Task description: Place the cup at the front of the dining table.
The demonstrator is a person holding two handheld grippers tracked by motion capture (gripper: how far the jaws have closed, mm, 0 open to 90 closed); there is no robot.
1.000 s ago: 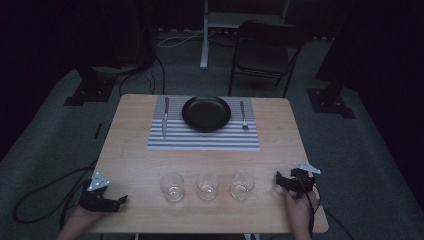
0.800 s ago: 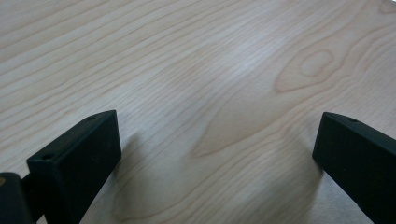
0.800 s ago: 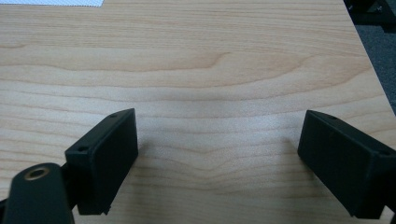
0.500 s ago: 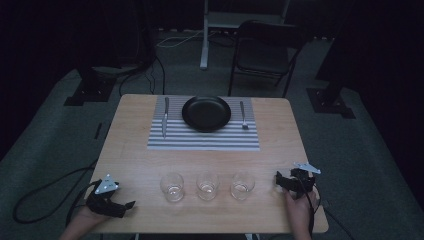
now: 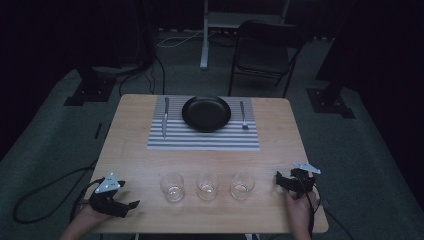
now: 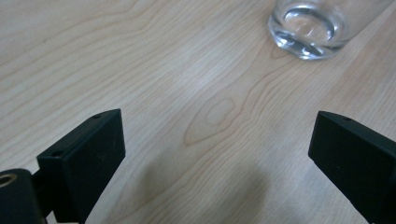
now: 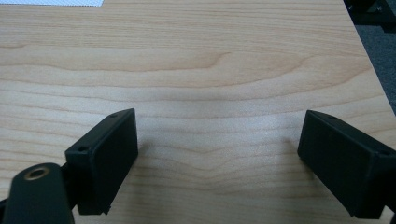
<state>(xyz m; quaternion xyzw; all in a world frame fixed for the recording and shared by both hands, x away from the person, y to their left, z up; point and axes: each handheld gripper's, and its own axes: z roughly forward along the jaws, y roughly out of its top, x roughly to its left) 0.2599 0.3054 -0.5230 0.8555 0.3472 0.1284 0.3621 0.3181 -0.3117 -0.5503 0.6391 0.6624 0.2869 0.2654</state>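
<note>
- Your left gripper [image 5: 131, 205] has its two black jaws standing apart with only bare wood between them; they have just been closing a little, and nothing is clamped. In the left gripper view [image 6: 217, 154] the pads hang over the tabletop.
- Your right gripper [image 5: 278, 181] also holds its jaws wide apart over bare wood, gripping nothing, as the right gripper view [image 7: 217, 163] confirms.
- Take the leftmost clear drinking glass [image 5: 172, 186] as your landmark: it stands near the front edge, just ahead of your left gripper's tips and apart from them. Its thick round base shows at the top of the left gripper view [image 6: 309, 28].
- To the right of that glass stand a second clear glass [image 5: 207, 185] and a third clear glass [image 5: 242, 185], all in one row; your right gripper lies beyond the third.
- Behind the landmark glass, across the table, lies a grey-and-white striped placemat [image 5: 203, 141] bearing a round black plate [image 5: 206, 113], a silver knife [image 5: 165, 117] on its left and a silver fork [image 5: 243, 116] on its right.
- No brand, label or writing can be read on anything.
- The surface is a light wood-grain table [image 5: 130, 150].
- The room is dark, with grey carpet [image 5: 45, 150], a black folding chair [image 5: 262, 55] behind the table and black cables [image 5: 35, 192] on the floor.
</note>
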